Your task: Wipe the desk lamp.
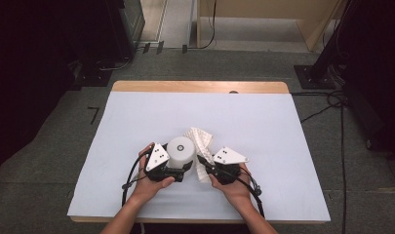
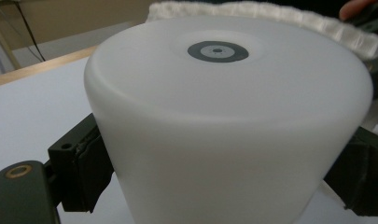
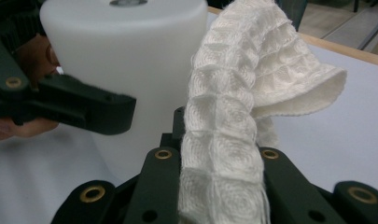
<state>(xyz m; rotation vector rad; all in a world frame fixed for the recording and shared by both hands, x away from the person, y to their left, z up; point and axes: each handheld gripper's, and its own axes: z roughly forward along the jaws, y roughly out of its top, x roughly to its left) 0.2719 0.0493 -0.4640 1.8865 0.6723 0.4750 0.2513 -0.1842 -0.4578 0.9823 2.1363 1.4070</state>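
No writing is showing anywhere; the white tub (image 1: 180, 153) is carrying just a grey ring mark on its top. It is standing upside down near the front middle of the white table (image 1: 263, 122). The left gripper (image 1: 181, 171) is clamping the tub's sides with its jaws part open. The right gripper (image 1: 203, 163) is pinching a white waffle cloth (image 1: 199, 141), jaws nearly shut, the cloth leaning against the tub. Wide bare table is lying behind and to both sides.
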